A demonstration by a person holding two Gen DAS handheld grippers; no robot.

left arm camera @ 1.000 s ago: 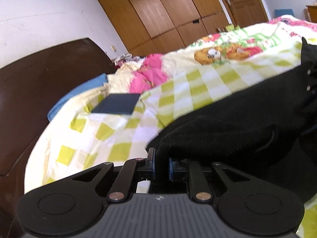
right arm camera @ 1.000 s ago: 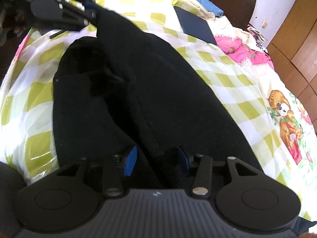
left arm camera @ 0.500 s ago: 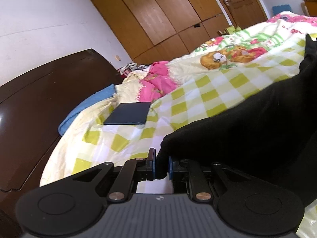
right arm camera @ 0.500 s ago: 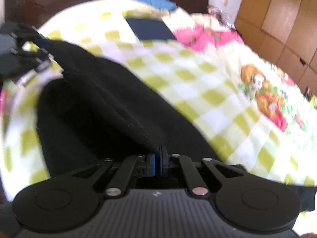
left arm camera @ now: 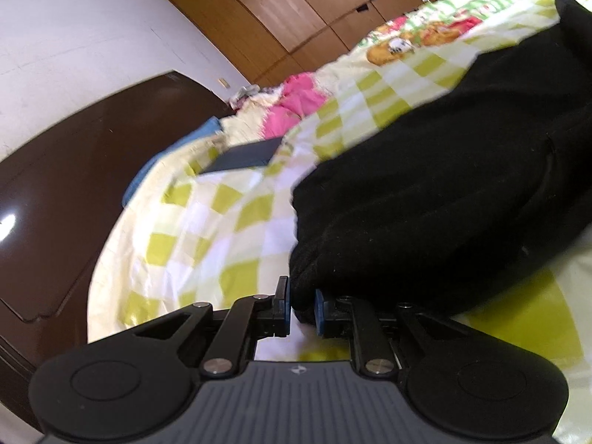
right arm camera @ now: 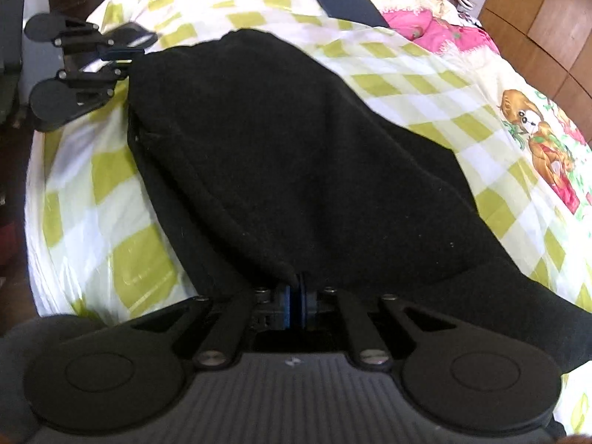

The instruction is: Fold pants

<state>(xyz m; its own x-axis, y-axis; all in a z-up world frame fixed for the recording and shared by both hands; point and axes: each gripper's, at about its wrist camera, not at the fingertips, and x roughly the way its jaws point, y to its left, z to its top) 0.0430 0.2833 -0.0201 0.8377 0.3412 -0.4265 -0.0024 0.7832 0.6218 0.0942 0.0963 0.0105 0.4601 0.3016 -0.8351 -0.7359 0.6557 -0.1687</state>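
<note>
Black pants lie across a bed with a yellow-green checked sheet, one layer folded over another. My right gripper is shut on the near edge of the upper layer. In the left wrist view the pants fill the right side, and my left gripper is shut on a bunched corner of the cloth, low over the sheet. The left gripper also shows in the right wrist view at the far left end of the pants.
A dark flat pad lies on the sheet toward the headboard, with pink cloth and a blue pillow beside it. Wooden wardrobe doors line the far wall. The bed's edge drops off at left.
The right gripper's jaws closed on the pants' edge and carried it over the lower layer. The left gripper sank toward the sheet with its corner, and the cloth now lies flatter.
</note>
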